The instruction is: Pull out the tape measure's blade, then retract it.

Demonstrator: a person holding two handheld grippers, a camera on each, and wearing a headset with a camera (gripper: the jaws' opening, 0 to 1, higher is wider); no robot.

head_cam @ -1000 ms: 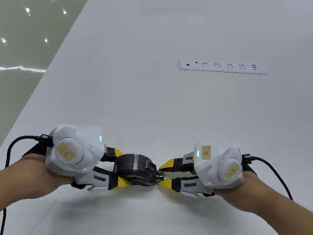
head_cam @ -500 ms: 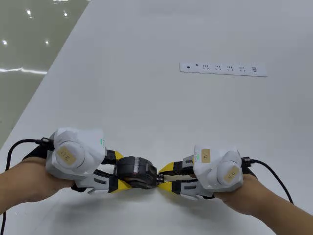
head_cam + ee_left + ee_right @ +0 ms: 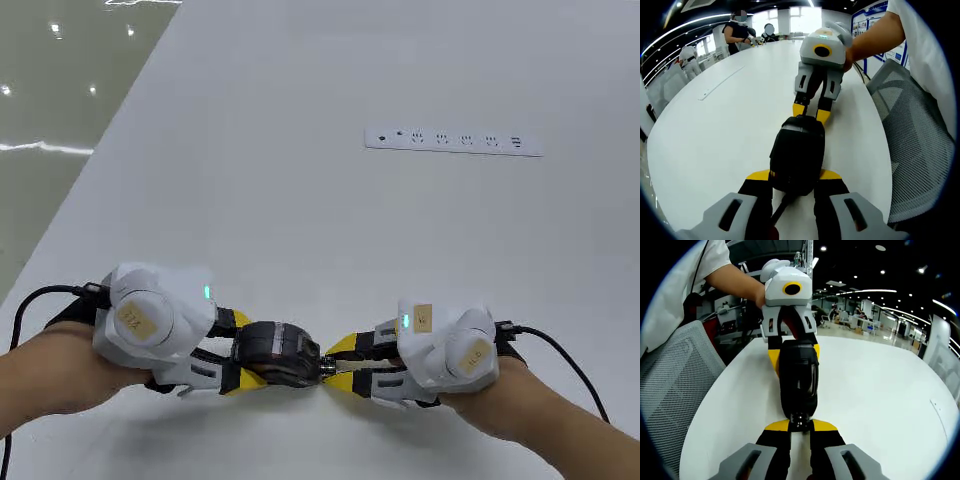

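1. Tape measure [image 3: 275,350] is kept low at the near edge of the workbench [image 3: 300,200]. Its black case is clamped between the yellow-tipped jaws of the left gripper [image 3: 245,349]. The same clamp is seen in the left gripper view.
2. Blade hook [image 3: 798,421], at the case mouth, is pinched by the right gripper [image 3: 336,364], whose jaws are drawn nearly together on it.
3. Change: 1 s ago the right jaws were spread wider around the hook; now they are closed in on it. The left clamp and the case position are unchanged.
4. Meaning: the grasp on the hook is judged complete. No blade is seen drawn out yet, so the pull-out comes next and the retraction after it.
5. Power strip [image 3: 453,141] lies far right, well apart. Only a small camera shift is noted there.
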